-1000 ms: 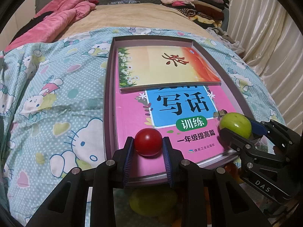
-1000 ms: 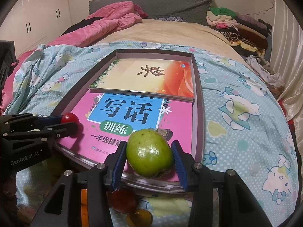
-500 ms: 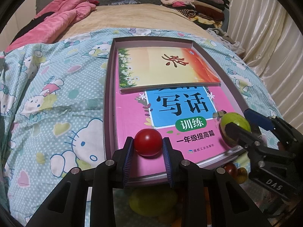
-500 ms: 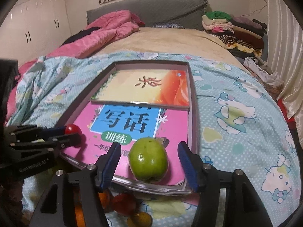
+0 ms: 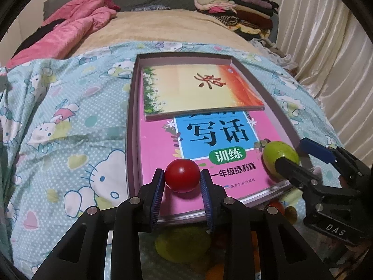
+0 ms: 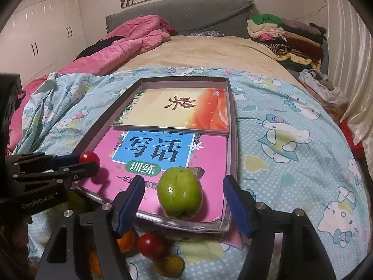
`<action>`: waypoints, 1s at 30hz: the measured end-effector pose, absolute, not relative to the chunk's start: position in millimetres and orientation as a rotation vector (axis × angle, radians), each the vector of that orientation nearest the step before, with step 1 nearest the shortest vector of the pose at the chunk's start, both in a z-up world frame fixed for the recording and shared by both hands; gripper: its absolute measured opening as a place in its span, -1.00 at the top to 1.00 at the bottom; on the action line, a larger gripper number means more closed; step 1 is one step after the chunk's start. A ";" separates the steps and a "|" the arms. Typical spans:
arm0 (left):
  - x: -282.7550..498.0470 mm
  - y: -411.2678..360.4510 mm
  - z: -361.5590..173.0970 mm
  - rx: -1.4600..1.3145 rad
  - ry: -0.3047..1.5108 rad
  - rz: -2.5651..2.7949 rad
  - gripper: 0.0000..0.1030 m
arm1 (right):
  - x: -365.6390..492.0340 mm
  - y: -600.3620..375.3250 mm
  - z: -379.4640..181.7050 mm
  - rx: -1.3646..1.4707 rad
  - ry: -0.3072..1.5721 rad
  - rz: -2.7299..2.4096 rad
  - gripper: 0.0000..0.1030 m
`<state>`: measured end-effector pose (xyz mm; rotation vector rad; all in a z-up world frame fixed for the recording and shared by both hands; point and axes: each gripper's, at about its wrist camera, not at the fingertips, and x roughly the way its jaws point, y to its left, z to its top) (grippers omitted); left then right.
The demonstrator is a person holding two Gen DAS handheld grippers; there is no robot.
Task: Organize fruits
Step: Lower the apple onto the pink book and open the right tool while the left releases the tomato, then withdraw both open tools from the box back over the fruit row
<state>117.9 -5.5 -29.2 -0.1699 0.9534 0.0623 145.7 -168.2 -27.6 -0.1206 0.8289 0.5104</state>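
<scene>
The right gripper (image 6: 183,199) has just spread off the green fruit (image 6: 179,192), now placed on the pink book (image 6: 209,154), while the left gripper (image 5: 182,187) pinches the tomato (image 5: 182,175) beside it.

Right tool (image 6: 183,200) jaws just opened; green fruit (image 6: 179,192) between, untouched, on pink book (image 6: 163,161).

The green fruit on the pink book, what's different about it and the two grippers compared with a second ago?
The right gripper let go of the green fruit: its jaws have just been opening and now stand clear on both sides, the fruit resting on the pink book. Unchanged: the left gripper is clamped on the red tomato, and the tray and books haven't shifted.
</scene>
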 end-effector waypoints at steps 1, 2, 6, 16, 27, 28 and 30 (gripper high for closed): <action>117.7 -5.1 -28.0 -0.169 0.947 0.064 0.28 | 145.3 -168.6 -27.0 -0.117 0.827 0.511 -0.36; 116.3 -5.1 -25.5 -0.170 0.936 0.064 0.21 | 145.2 -168.9 -26.6 -0.110 0.827 0.514 -0.37; 111.3 -3.4 -16.4 -0.191 0.901 0.048 0.00 | 145.4 -172.1 -24.4 -0.086 0.825 0.513 -0.39; 101.4 9.1 -3.1 -0.229 0.855 0.081 -0.33 | 142.5 -173.3 -16.7 -0.069 0.787 0.520 -0.49; 94.5 15.6 1.9 -0.264 0.850 0.095 -0.53 | 138.7 -175.2 -10.8 -0.054 0.760 0.527 -0.64; 94.0 16.2 2.3 -0.267 0.850 0.096 -0.54 | 138.2 -175.6 -9.9 -0.051 0.757 0.529 -0.65; 92.8 17.6 2.8 -0.271 0.855 0.101 -0.54 | 136.9 -176.5 -8.5 -0.046 0.753 0.529 -0.65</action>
